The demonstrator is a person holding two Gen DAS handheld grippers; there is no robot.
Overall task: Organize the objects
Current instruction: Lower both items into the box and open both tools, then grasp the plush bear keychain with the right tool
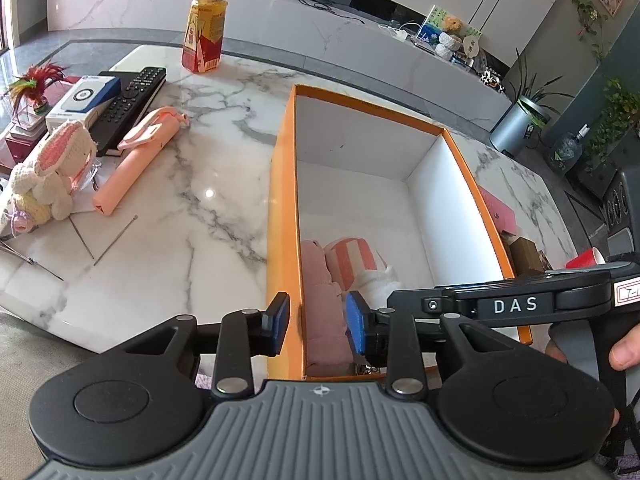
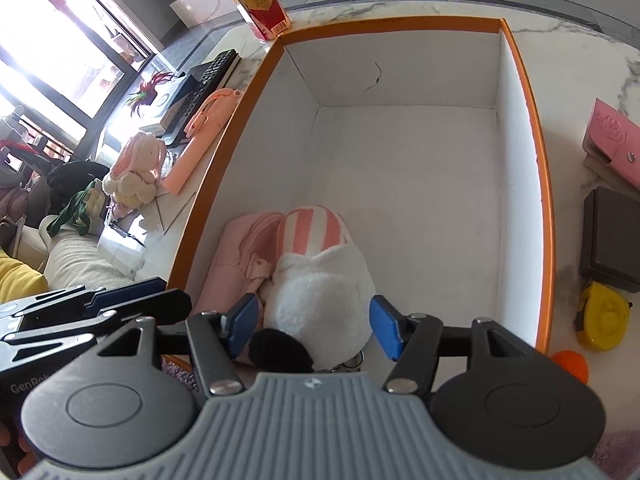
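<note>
An orange box (image 1: 456, 148) with a white inside stands on the marble table (image 1: 200, 200). In its near left corner lie a folded pink cloth (image 2: 236, 264) and a white plush toy (image 2: 320, 296) with a black ear and pink-striped clothing. My right gripper (image 2: 316, 322) hangs over the toy, open, with one blue pad on each side of the white fur and neither pressing on it. My left gripper (image 1: 318, 320) straddles the box's left wall, one pad outside and one inside. A gap shows between the pads and the thin wall, so it is open.
Left of the box lie a tea bottle (image 1: 204, 28), a black remote (image 1: 132, 100), a pink stick (image 1: 136, 152), a crochet bunny (image 1: 48, 172) and thin metal picks (image 1: 112, 240). To its right are a pink case (image 2: 612, 140), a dark box (image 2: 612, 240), a yellow tape measure (image 2: 604, 316) and a red cup (image 1: 586, 258).
</note>
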